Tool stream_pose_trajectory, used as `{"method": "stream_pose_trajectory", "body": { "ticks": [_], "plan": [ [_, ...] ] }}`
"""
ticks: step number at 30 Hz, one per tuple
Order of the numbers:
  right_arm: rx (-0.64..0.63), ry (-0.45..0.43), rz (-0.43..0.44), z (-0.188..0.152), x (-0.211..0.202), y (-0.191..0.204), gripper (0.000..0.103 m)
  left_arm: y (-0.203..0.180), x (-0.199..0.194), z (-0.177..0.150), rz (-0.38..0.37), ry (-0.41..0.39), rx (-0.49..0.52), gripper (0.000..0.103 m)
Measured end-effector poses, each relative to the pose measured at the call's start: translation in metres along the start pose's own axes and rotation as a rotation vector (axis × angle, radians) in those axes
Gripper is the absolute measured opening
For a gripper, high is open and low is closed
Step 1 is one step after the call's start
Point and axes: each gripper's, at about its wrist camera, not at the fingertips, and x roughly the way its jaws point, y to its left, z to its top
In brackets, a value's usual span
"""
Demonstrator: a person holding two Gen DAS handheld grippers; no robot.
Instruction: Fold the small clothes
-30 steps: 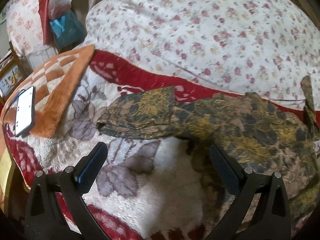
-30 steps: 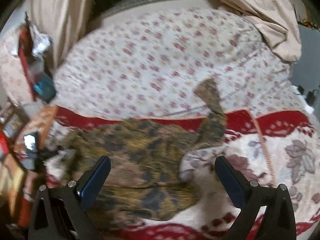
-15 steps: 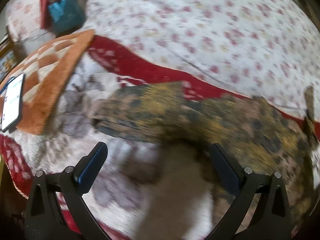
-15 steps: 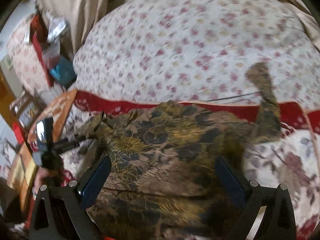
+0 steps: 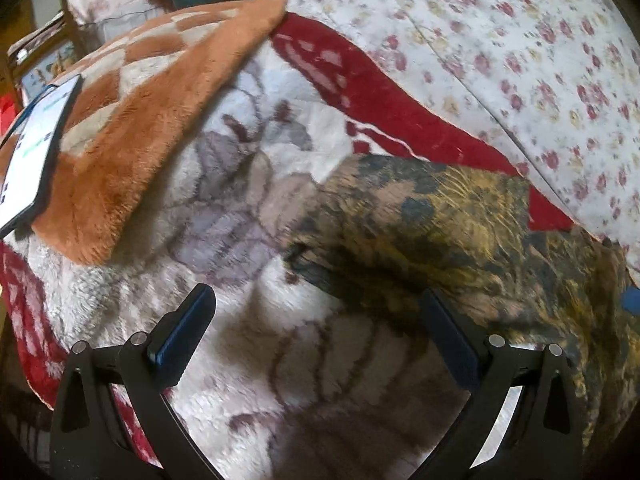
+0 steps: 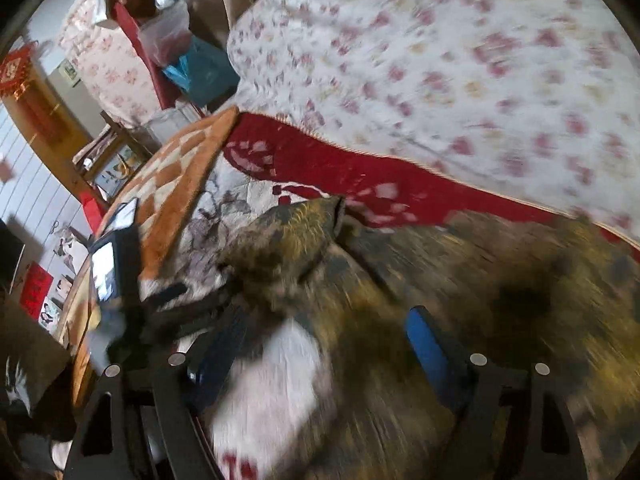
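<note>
We have barely begun: the garment (image 5: 460, 232) lies unfolded on the blanket (image 5: 256, 184). Our left gripper (image 5: 316, 336) gapes empty; our right gripper (image 6: 320, 344), just narrowing, holds nothing yet.

Your bed (image 5: 520, 40) in floral sheet, plush red-and-white blanket (image 5: 248, 360) over it, dark patterned garment (image 5: 460, 240), orange checked mat (image 5: 140, 120) with phone (image 5: 32, 160) on top.

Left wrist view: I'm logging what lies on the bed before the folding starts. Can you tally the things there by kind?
Patterned garment: 1
Blankets and covers, namely plush floral blanket, orange checked blanket, flowered quilt: 3
Phone: 1
Total: 5
</note>
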Motion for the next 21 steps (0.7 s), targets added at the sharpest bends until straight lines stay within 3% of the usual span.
{"method": "stream_pose_trajectory", "body": {
  "ticks": [5, 6, 7, 9, 11, 12, 15, 17, 21],
  "plan": [
    [-0.026, 0.060, -0.025, 0.032, 0.075, 0.010, 0.082, 0.008, 0.008, 0.006, -0.010, 0.019, -0.033, 0.102],
    [-0.027, 0.068, -0.035, 0.037, 0.090, 0.010, 0.078, 0.008, 0.011, 0.007, -0.013, 0.025, -0.035, 0.102],
    [-0.022, 0.078, -0.030, 0.039, 0.099, 0.009, 0.073, 0.006, 0.012, 0.008, -0.013, 0.030, -0.036, 0.102],
    [-0.009, 0.095, -0.009, 0.048, 0.115, 0.006, 0.041, 0.003, 0.013, 0.010, -0.020, 0.032, -0.033, 0.102],
    [-0.018, 0.094, 0.000, 0.053, 0.120, 0.009, 0.027, 0.000, 0.013, 0.012, -0.023, 0.027, -0.024, 0.102],
    [-0.036, 0.090, 0.001, 0.056, 0.117, 0.012, 0.017, -0.001, 0.012, 0.013, -0.021, 0.023, -0.022, 0.102],
    [-0.061, 0.033, 0.015, 0.066, 0.086, 0.018, 0.004, 0.003, 0.008, 0.015, -0.033, 0.000, -0.051, 0.102],
    [-0.070, -0.024, 0.039, 0.072, 0.051, 0.017, 0.004, 0.007, 0.004, 0.016, -0.055, -0.016, -0.077, 0.102],
    [-0.111, -0.144, -0.003, 0.073, -0.036, 0.002, 0.004, 0.006, -0.003, 0.014, -0.093, -0.035, -0.091, 0.102]
  ]
}}
